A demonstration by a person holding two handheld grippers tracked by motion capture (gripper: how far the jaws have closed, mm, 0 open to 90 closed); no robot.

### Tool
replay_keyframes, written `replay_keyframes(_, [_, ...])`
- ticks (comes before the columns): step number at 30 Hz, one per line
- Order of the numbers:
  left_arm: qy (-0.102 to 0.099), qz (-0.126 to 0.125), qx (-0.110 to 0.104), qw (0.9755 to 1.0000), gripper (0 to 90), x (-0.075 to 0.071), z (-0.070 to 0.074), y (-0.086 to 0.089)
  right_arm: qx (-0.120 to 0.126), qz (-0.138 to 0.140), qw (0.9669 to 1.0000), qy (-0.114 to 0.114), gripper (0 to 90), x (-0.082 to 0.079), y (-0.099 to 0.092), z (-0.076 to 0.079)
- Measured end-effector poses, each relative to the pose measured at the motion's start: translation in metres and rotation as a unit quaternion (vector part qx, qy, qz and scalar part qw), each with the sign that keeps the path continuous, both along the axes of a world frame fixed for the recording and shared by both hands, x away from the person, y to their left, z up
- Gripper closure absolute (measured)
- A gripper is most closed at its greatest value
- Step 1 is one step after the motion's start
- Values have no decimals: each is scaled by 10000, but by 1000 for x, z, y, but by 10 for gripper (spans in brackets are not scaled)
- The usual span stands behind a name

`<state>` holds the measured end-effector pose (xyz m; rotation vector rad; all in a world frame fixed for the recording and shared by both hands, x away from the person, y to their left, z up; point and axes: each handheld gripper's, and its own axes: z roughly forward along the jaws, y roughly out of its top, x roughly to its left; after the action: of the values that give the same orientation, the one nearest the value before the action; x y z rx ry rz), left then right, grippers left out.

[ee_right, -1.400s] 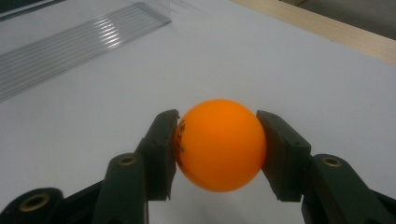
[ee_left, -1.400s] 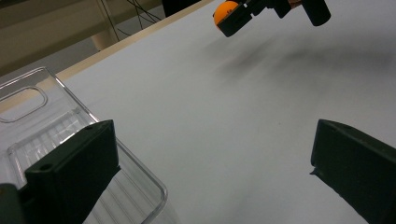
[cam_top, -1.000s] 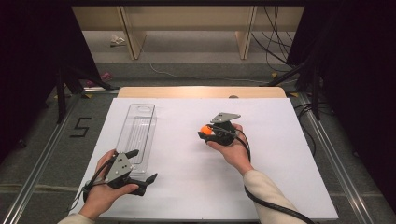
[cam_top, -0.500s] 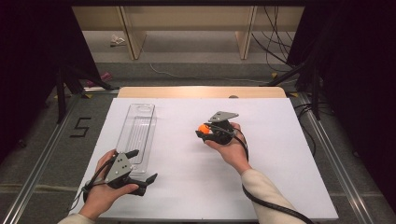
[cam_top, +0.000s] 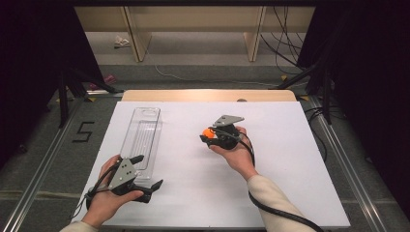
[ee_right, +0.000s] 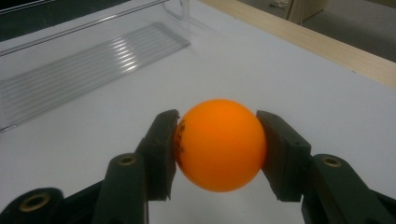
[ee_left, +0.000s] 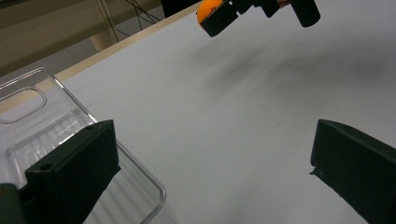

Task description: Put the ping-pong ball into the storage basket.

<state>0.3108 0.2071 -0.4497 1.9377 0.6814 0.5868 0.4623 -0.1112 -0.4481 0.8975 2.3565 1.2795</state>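
Leftward-shifted orange ball (ee_right: 218, 144), tray (cam_top: 143, 140) unfilled

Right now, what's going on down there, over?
Right gripper shut on orange ball, above the table. Left gripper open beside clear tray. Nothing between ball and tray.

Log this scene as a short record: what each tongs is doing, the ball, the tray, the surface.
right tongs: shut on the orange ball, held above the sheet
left tongs: open, nothing between the jaws, one jaw over the near end of the tray
clear tray: lying flat on the left part of the sheet, nothing in it
white sheet: covers the tabletop
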Motion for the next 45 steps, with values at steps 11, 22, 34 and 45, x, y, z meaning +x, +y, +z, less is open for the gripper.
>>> replay_keyframes(11, [-4,9,-15,10000,6,0,0,0,-11,55,10000,-9,513,0,6,0])
replay_keyframes(22, [-3,11,-22,10000,6,0,0,0,-13,99,9999,-18,513,0,12,0])
replay_keyframes(34, [11,0,-15,10000,7,0,0,0,22,115,9999,-26,514,2,16,2])
replay_keyframes(45, [9,-3,-21,10000,8,0,-1,0,39,140,9999,-47,514,3,20,4])
